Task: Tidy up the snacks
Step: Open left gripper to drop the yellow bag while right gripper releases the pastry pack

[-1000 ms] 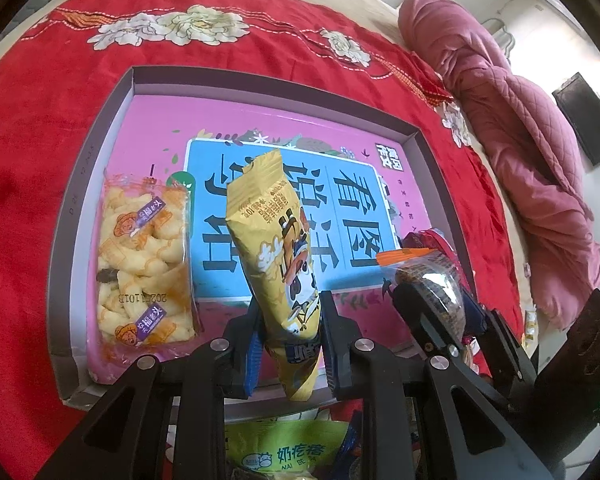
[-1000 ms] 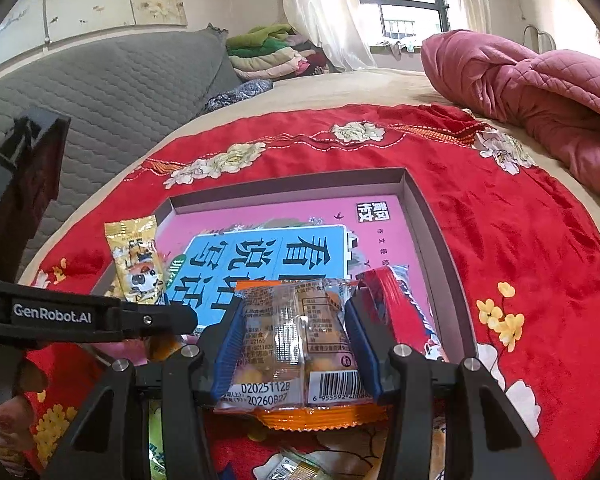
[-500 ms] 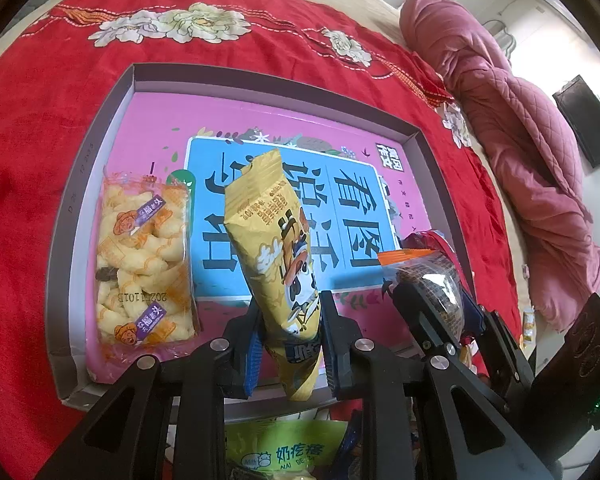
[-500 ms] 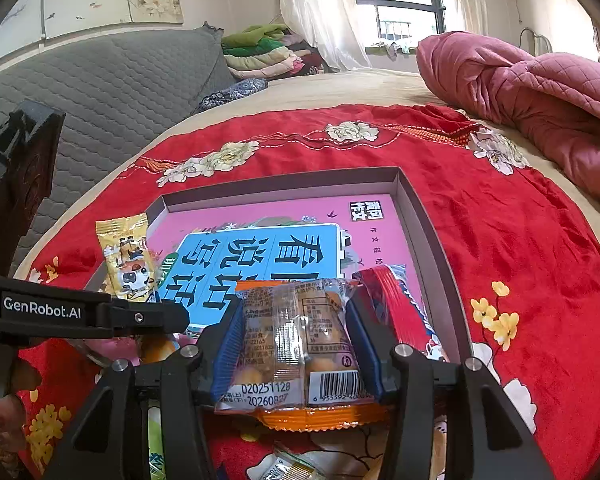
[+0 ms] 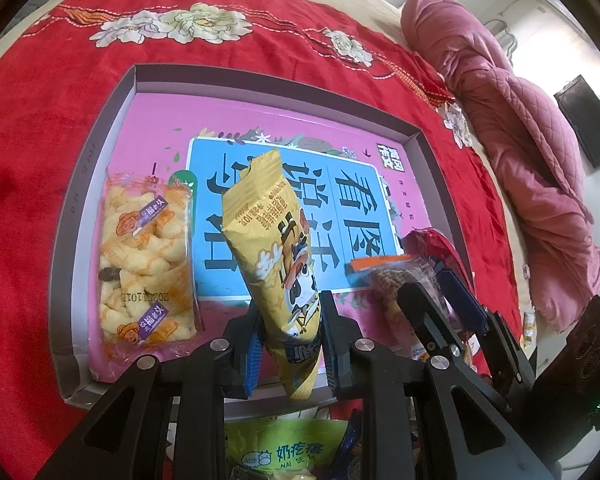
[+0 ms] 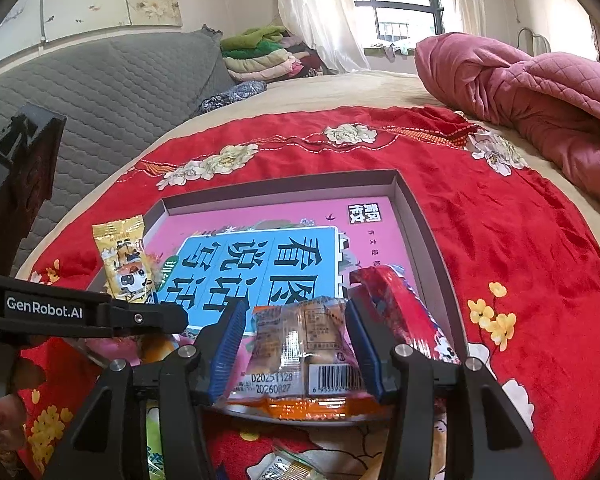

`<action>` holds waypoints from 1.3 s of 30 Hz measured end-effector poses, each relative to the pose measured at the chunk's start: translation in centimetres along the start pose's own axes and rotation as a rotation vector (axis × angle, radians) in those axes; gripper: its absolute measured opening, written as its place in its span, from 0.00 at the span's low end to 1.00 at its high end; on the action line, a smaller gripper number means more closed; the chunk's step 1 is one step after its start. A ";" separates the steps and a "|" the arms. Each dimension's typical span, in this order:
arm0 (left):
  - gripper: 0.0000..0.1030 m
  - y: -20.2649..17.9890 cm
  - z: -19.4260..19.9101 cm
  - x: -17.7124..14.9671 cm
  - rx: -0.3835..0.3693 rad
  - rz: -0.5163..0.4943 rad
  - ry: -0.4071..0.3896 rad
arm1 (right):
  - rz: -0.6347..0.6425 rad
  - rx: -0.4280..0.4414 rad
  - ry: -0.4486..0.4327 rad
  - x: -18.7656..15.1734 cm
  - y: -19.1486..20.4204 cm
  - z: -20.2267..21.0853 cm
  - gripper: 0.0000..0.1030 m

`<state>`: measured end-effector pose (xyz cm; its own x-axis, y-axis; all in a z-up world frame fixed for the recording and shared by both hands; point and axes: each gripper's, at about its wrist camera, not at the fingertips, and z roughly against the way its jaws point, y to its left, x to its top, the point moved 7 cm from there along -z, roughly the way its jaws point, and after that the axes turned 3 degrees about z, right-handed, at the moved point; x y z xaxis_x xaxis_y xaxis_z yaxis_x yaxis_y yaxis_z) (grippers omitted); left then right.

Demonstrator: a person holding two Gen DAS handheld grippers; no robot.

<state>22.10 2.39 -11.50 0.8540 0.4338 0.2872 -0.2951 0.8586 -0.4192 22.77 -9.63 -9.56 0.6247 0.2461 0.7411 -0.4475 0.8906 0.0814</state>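
Note:
A shallow grey box [image 5: 76,184] with a pink and blue printed floor lies on a red cloth; it also shows in the right wrist view [image 6: 416,216]. My left gripper [image 5: 288,320] is shut on a yellow snack packet [image 5: 268,240], held upright over the box's near edge. A clear bag of puffed snacks [image 5: 144,256] lies in the box at the left. My right gripper [image 6: 296,344] is shut on a clear orange-edged snack packet [image 6: 300,344] over the box's near right part. A red packet [image 6: 400,312] lies beside it.
A green packet [image 5: 280,452] and other wrappers lie on the red cloth [image 5: 28,120] below the grippers. A pink quilt [image 6: 540,92] is bunched at the right. A grey headboard [image 6: 100,92] and folded clothes stand behind the bed.
Both grippers have drifted slightly with their packets; the box sits a little farther off in the right wrist view. Grips are unchanged.

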 end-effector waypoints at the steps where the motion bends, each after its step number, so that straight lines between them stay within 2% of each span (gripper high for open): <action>1: 0.25 0.0 0.0 0.0 0.000 0.000 0.000 | -0.003 0.001 0.000 0.0 -0.1 0.0 0.50; 16: 0.28 -0.2 0.3 0.2 0.019 -0.018 0.003 | -0.024 0.014 0.000 0.1 -0.3 0.2 0.52; 20: 0.40 -0.3 0.5 0.2 0.023 -0.021 -0.002 | -0.027 0.016 -0.005 0.2 -0.3 0.2 0.52; 26: 0.41 -0.2 1.0 0.3 0.027 -0.024 -0.012 | -0.029 0.017 -0.005 0.1 -0.3 0.3 0.53; 29: 0.47 -0.1 1.4 0.3 0.022 -0.019 -0.021 | -0.028 0.014 -0.007 0.2 -0.4 0.3 0.53; 39: 0.48 0.4 2.8 0.4 0.008 0.003 -0.048 | -0.031 0.018 -0.013 0.2 -0.4 0.6 0.57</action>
<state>21.15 3.66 -9.12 0.8317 0.4490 0.3265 -0.3013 0.8591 -0.4137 22.72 -10.10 -9.04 0.6297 0.2134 0.7470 -0.4395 0.8907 0.1159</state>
